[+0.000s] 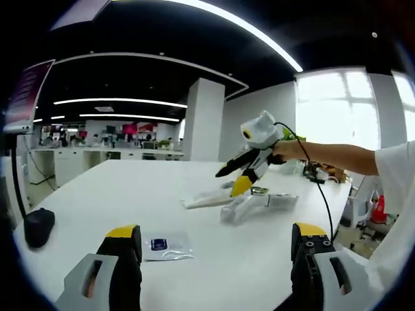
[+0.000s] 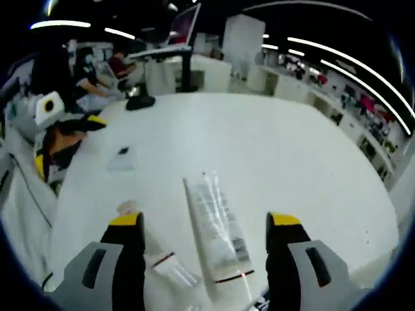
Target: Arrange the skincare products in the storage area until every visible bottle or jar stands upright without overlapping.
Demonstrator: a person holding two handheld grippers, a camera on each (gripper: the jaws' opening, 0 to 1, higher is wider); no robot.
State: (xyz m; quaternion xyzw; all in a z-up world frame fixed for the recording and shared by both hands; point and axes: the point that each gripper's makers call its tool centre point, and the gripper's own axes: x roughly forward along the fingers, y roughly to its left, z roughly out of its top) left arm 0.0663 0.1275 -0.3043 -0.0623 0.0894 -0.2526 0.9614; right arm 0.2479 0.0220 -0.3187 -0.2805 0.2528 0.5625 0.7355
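Both grippers' jaws open, empty — right gripper (image 2: 204, 243) over a tube (image 2: 217, 236), perhaps clear-wrapped; sachet (image 1: 166, 246) before left gripper (image 1: 217, 249).

This is a big open office with a dark ceiling and long curved light strips (image 1: 240, 26) on it. A white square column (image 1: 203, 120) stands behind the large white table (image 1: 130, 194). On one side bright windows (image 1: 337, 107) let in daylight. Far behind are white desks (image 1: 78, 159) with monitors. A black monitor stand base (image 2: 140, 102) sits on the table's far part, and people sit at a desk beyond it
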